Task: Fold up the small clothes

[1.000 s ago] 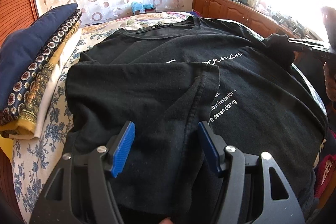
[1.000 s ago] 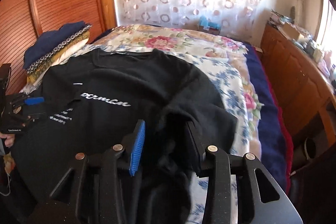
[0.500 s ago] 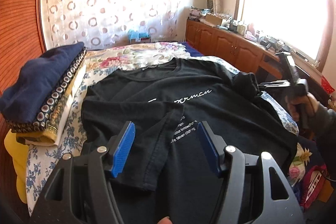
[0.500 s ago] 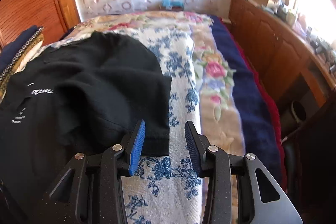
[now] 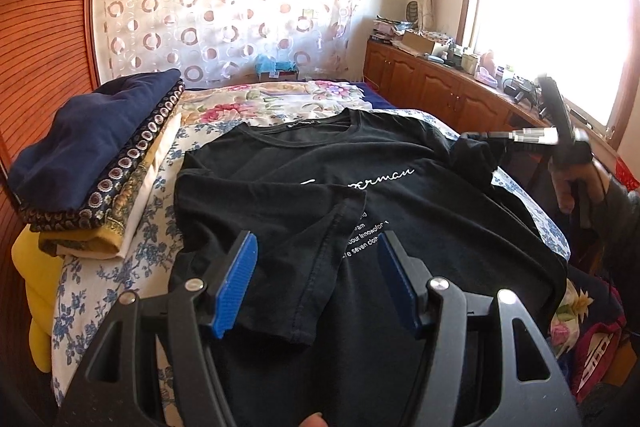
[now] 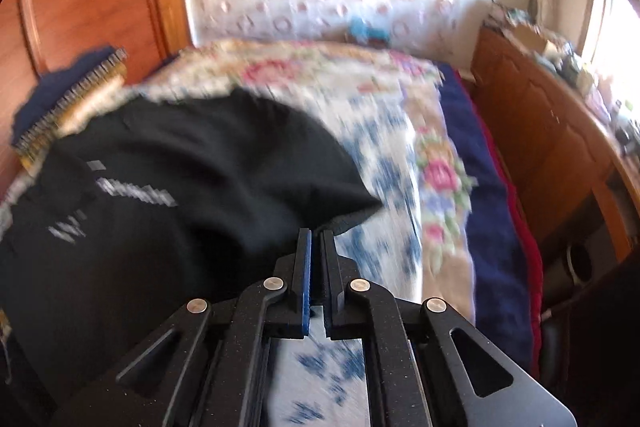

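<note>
Now the black tee (image 5: 400, 211) lies face up across the floral bedspread (image 5: 120, 267), collar toward the curtain, white lettering showing on the chest. Its left sleeve (image 5: 280, 239) is already turned in over the front, the hem edge running diagonally toward the print. The left gripper (image 5: 316, 283) hangs above that folded sleeve with its blue pads (image 5: 236, 287) standing well apart and nothing between them; it touches no cloth that I can see. Across the bed the right gripper (image 6: 316, 239) has just been closing, and its jaws are now pinched tight together on the edge of the right sleeve (image 6: 352, 215), a peak of black fabric drawn up at the tips; the wrist view is blurred, so how much cloth is caught I cannot tell. In the left view that gripper (image 5: 476, 135) shows at the shirt's far shoulder, a hand (image 5: 576, 183) on its handle. So the step in hand, as I judge it, is the second sleeve fold. The next move calls for carrying that pinched edge in over the chest to mirror the first sleeve, laying it flat and only then letting go, while keeping the body of the shirt from dragging sideways. A stack of folded clothes (image 5: 92, 163) sits beside the tee near the wooden wall.
</note>
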